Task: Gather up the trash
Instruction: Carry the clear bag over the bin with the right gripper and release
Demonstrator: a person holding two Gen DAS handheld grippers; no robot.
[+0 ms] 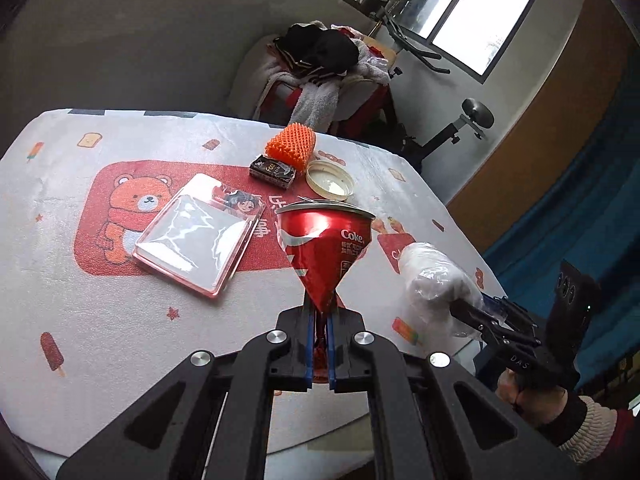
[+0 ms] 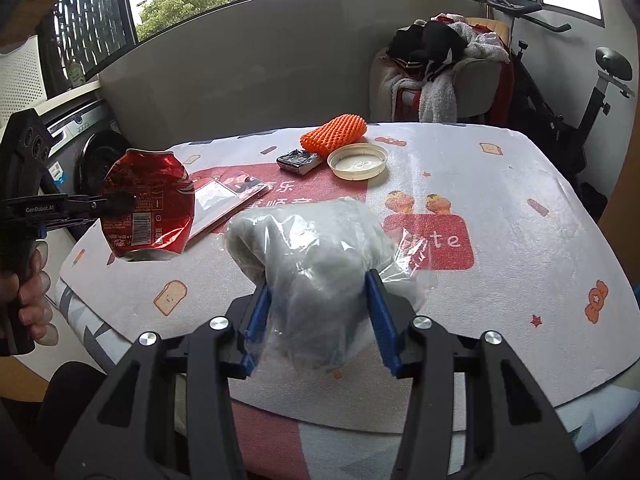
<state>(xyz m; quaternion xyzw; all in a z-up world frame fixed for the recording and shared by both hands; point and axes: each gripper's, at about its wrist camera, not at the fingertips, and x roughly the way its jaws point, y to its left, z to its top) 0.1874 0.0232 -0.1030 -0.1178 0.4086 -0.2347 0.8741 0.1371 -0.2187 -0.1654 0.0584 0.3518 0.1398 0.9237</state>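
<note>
right wrist: net (image 2: 334, 133); lid (image 2: 357, 163); box (image 2: 299, 161)

The table with the white cartoon-printed cloth (image 2: 500, 208) has much free surface on its right half and along its near edge, where a gripper could come down freely. The obstacles stand together in the far middle: the orange foam fruit net (image 2: 334, 132), the small dark crumpled pack (image 2: 300, 160) just beside it, and the round cream plastic lid (image 2: 357, 163) close to both, with only narrow gaps between them. The clear plastic blister tray with pink edge (image 1: 192, 240) lies on the red bear print, left of centre. Behind the table, a chair heaped with clothes (image 2: 436, 64) and a black exercise bike (image 2: 560, 120) close the far side.
</note>
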